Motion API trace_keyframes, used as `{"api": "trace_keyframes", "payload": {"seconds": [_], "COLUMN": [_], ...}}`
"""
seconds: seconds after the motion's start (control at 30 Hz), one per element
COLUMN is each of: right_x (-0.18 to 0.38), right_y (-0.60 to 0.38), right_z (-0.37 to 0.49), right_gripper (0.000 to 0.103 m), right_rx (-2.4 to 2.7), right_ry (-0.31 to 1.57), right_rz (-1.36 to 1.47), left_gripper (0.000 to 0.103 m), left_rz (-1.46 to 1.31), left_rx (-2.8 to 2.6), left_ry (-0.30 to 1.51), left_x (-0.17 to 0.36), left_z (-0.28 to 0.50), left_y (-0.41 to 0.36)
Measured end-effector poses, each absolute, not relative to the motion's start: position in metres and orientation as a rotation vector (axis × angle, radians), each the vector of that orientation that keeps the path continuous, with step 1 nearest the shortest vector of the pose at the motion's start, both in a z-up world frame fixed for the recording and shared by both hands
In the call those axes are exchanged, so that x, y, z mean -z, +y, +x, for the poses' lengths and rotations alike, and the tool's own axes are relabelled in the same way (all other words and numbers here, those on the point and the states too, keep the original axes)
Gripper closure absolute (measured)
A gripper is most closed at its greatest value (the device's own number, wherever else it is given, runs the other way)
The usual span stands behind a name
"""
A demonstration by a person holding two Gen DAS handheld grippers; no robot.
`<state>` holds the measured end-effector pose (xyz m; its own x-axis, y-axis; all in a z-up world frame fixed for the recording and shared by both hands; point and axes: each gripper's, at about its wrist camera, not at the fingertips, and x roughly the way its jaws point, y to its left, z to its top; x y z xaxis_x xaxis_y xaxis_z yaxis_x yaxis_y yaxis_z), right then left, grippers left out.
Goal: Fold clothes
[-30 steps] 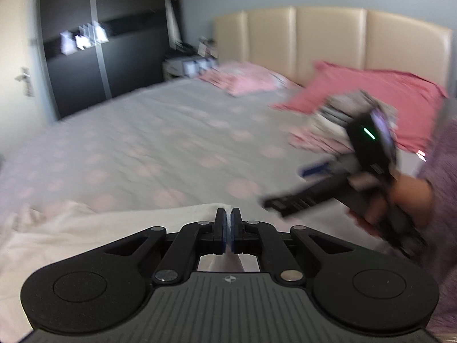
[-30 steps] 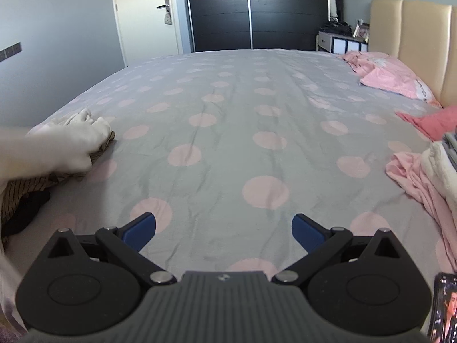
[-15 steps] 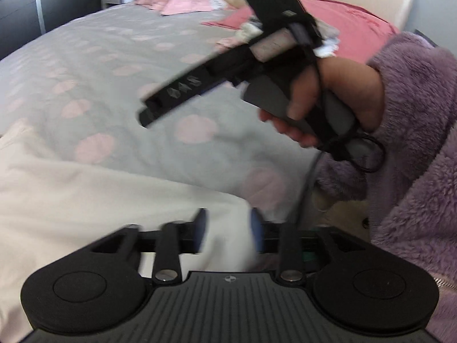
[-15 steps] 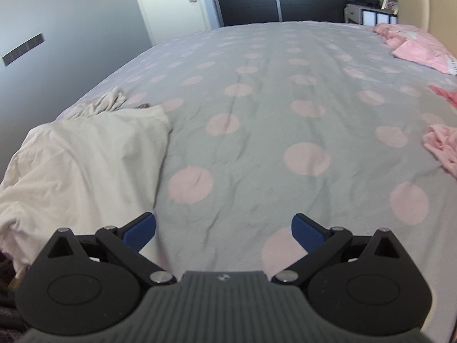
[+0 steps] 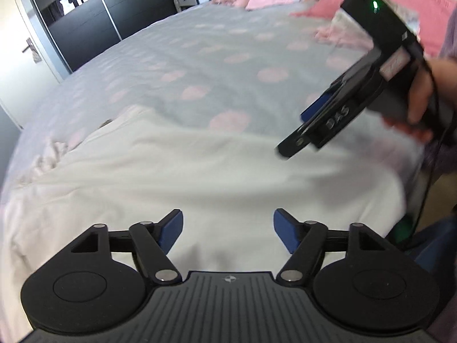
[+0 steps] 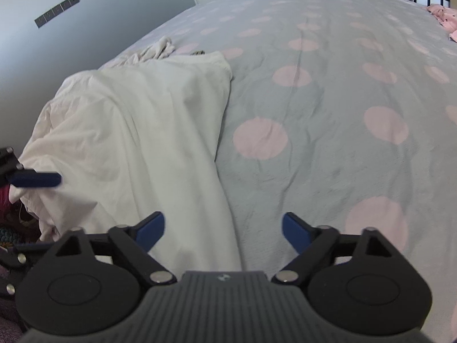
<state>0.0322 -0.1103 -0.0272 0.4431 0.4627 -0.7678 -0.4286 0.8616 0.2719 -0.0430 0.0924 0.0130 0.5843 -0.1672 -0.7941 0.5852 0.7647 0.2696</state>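
The left gripper (image 5: 228,230) was opening and the right gripper (image 6: 223,230) closing, both wide with nothing pinched, above a soft, creased white garment (image 5: 200,177) spread at the bed's near edge. Beyond lay the grey bedspread (image 6: 328,108) with pink dots, then a dark glossy wardrobe (image 5: 85,28).

Soft even daylight, no hard shadows; white garment (image 5: 200,171) nearly blown out; heavy fisheye bending, dark corners; left view motion-blurred.

Blk tongs (image 5: 228,230), blue pads (image 5: 171,228).
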Motion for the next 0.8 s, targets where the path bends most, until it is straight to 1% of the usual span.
{"api": "trace_keyframes", "payload": {"seconds": [0.1,0.23,0.3,0.37,0.4,0.43,0.47,0.5,0.53,0.57,0.6,0.8], "right_x": [0.034,0.042,0.045,0.048,0.05,0.051,0.052,0.052,0.051,0.049,0.046,0.009], "right_y": [-0.105,-0.099,-0.097,-0.095,-0.095,-0.095,-0.096,-0.096,-0.096,-0.096,-0.096,-0.11], "right_z": [0.036,0.04,0.041,0.042,0.043,0.043,0.043,0.042,0.042,0.041,0.039,0.034], "right_gripper": [0.02,0.022,0.028,0.043,0.048,0.06,0.072,0.079,0.088,0.094,0.097,0.099], "right_rx": [-0.55,-0.548,-0.548,-0.55,-0.553,-0.556,-0.558,-0.557,-0.552,-0.547,-0.542,-0.48], "right_ry": [0.994,1.012,1.024,1.039,1.05,1.058,1.063,1.064,1.06,1.05,1.034,0.88], "right_rz": [0.034,0.018,0.013,0.014,0.021,0.03,0.041,0.048,0.051,0.049,0.042,0.033], "left_gripper": [0.031,0.03,0.03,0.031,0.039,0.047,0.063,0.073,0.076,0.083,0.092,0.097], "left_rz": [0.609,0.602,0.605,0.614,0.615,0.612,0.606,0.589,0.564,0.537,0.515,0.367], "left_rx": [0.382,0.292,0.27,0.257,0.246,0.228,0.211,0.201,0.197,0.192,0.188,0.213], "left_ry": [0.84,0.866,0.886,0.904,0.916,0.931,0.948,0.968,0.981,0.985,0.973,0.848], "left_x": [-0.006,-0.002,0.001,0.005,0.008,0.011,0.013,0.015,0.016,0.016,0.013,-0.024], "left_z": [-0.044,-0.04,-0.038,-0.038,-0.036,-0.033,-0.031,-0.029,-0.027,-0.026,-0.027,-0.032], "left_y": [0.108,0.128,0.132,0.133,0.134,0.135,0.137,0.14,0.144,0.147,0.149,0.145]}}
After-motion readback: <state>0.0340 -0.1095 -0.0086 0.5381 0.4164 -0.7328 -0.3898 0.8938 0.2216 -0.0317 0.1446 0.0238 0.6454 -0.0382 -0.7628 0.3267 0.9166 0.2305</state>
